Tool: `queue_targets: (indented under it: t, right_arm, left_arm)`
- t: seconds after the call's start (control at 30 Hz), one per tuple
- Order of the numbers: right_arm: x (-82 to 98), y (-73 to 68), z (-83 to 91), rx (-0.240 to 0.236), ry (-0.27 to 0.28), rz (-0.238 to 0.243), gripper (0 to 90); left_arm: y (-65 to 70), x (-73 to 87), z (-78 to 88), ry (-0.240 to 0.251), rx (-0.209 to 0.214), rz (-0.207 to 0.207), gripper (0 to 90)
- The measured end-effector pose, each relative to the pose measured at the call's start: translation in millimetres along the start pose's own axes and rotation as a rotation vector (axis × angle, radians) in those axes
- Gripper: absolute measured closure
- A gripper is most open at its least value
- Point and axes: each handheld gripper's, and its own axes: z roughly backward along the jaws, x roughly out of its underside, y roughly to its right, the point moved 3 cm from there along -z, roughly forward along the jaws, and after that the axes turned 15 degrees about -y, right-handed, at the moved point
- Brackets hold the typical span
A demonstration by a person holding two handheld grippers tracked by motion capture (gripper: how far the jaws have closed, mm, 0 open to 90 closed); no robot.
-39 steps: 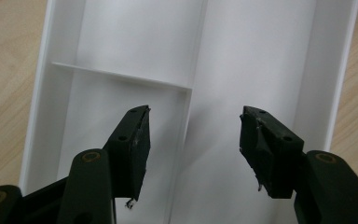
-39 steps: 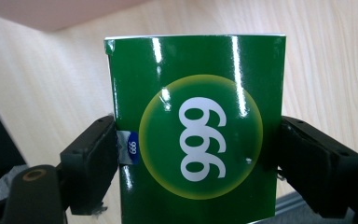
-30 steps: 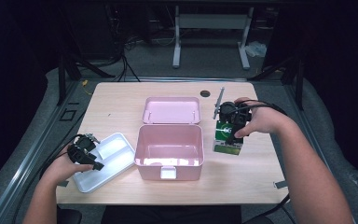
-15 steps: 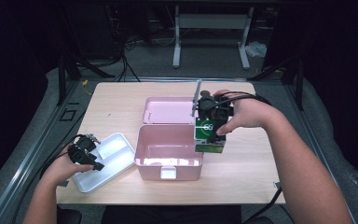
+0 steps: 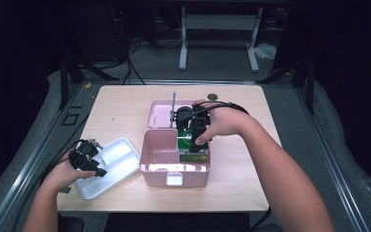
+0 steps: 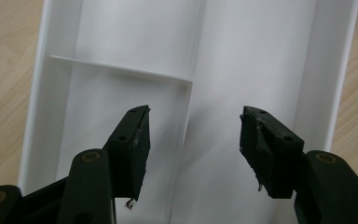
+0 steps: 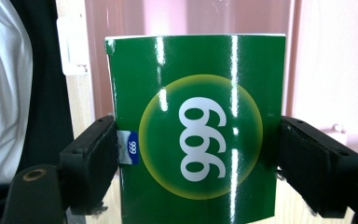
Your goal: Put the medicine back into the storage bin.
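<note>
The glossy green cardboard box hangs over the right end of the open pink plastic case in my high view, pinched by my right gripper. My left gripper view has the left gripper spread over the white divided plastic tray. My right gripper view shows both pads pressed on the box's sides.

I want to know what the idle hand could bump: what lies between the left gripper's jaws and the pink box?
In the high view, the white divided tray lies between the left gripper and the pink box; the left gripper view shows it under the open jaws.
</note>
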Motion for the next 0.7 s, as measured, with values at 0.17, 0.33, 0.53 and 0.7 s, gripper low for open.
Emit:
queue_targets:
  t: [0.17,0.33,0.53,0.7]
  right_arm:
    - [-2.0,0.9,-13.6,-0.014,0.007,-0.007,17.1]
    - [-2.8,2.7,-37.5,-0.005,0.005,-0.030,17.2]
    - [-5.3,4.7,-63.0,-0.005,0.010,-0.039,17.0]
    - [-8.2,4.7,-79.9,-0.014,0.012,-0.039,16.8]
  left_arm:
    - [0.0,-0.1,-0.5,-0.007,0.000,-0.004,42.9]
    - [0.6,-0.7,-1.4,-0.010,0.002,-0.004,42.9]
    - [1.1,-1.0,-2.5,-0.014,0.004,-0.005,42.8]
    - [0.7,-0.7,-2.9,-0.021,0.002,-0.008,42.7]
